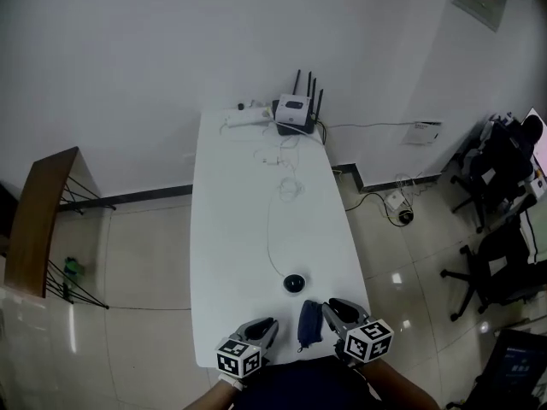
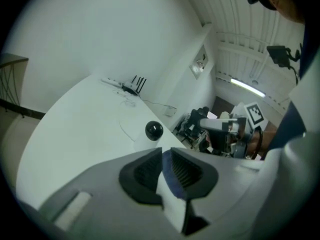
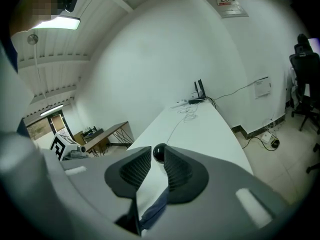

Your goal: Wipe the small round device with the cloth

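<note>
The small round black device [image 1: 294, 284] sits near the front of a long white table [image 1: 231, 229], with a thin white cable running away from it. It also shows ahead in the left gripper view as the device [image 2: 154, 130], and past the jaws in the right gripper view as the device [image 3: 159, 153]. A dark blue cloth [image 1: 309, 323] hangs between my two grippers. My left gripper [image 1: 270, 325] [image 2: 166, 156] is shut on an edge of the cloth [image 2: 173, 180]. My right gripper [image 1: 329, 307] [image 3: 157, 166] keeps a narrow gap; the cloth [image 3: 154, 211] shows low beside its right finger.
At the table's far end stand a white router [image 1: 295, 114] with black antennas, a white power strip [image 1: 244, 120] and coiled cables [image 1: 289, 186]. A wooden side table [image 1: 38, 220] stands to the left. Office chairs [image 1: 504, 169] and floor cables [image 1: 397, 203] lie to the right.
</note>
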The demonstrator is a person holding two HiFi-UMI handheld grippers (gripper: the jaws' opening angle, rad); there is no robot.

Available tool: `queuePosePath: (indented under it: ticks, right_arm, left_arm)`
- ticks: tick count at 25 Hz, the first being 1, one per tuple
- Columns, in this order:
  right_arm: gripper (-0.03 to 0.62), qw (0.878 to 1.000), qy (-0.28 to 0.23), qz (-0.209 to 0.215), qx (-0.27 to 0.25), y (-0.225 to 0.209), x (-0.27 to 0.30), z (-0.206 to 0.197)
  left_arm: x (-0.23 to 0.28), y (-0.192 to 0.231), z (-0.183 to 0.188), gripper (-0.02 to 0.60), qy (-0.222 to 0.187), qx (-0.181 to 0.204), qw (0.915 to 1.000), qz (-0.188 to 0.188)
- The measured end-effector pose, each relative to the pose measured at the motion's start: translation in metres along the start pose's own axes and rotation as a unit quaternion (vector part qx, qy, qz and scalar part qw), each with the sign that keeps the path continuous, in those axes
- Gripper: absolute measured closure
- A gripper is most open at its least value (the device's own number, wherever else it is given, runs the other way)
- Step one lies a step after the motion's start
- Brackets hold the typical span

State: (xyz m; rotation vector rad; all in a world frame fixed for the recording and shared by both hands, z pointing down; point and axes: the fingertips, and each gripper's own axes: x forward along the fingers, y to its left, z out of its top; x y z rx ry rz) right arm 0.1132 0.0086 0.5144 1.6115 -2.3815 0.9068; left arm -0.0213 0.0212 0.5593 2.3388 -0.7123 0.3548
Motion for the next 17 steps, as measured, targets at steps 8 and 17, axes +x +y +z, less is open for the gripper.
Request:
queuePosePath:
  ticks: [8,17]
  right_arm:
    - [0.507,0.999,0.015,0.031,-0.016,0.023,0.012,-0.012]
    - [0.507,0.998,0.007,0.056,-0.024,0.013,0.01,-0.007]
  left_arm:
    - [-0.001,-0.004,0.001,0.528,-0.003,-0.006,1.0,-0.001]
    - [0.01,-0.008,-0.001,0.528,-0.002,-0.004,0.9997,0.024]
